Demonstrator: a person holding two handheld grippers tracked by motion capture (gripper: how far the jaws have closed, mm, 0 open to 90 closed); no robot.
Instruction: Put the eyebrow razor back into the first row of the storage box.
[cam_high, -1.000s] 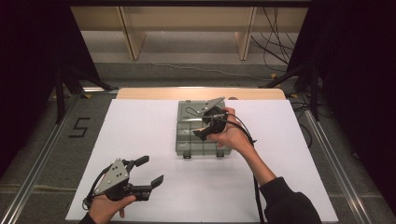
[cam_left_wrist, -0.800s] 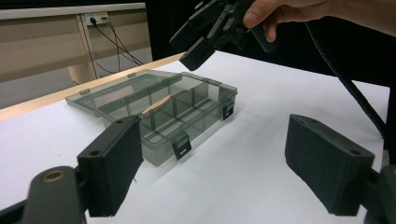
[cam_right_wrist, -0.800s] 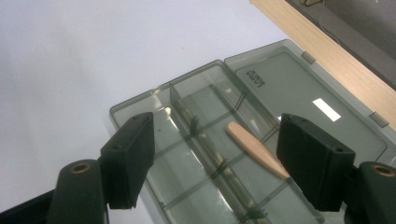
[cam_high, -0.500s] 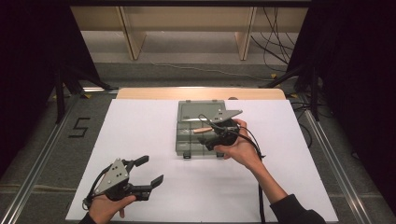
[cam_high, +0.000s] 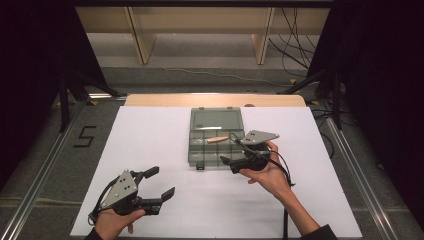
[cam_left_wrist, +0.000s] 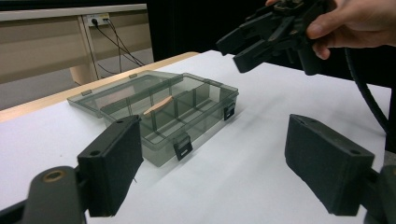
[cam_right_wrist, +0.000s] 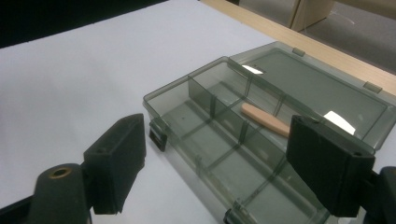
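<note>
A smoky clear compartment box lies open mid-table, its lid flat behind it. A short wooden stick rests in one of its middle compartments, also seen as the stick and the stick. My right gripper hovers at the box's near right corner, pointing left. Its jaws have just been opening and stand open with nothing between them. My left gripper rests near the table's front left, open and holding nothing. The right gripper hangs above and right of the box there.
White sheet covers the table, with a wooden strip along the far edge. The box's two front latches hang open. Cables trail from the right gripper over the sheet. Shelving legs stand beyond the table.
My right hand has drawn back from over the box toward the near right, its jaws spreading wider. The wooden stick, earlier covered by that gripper, now lies in plain sight. The left gripper has stayed put.
</note>
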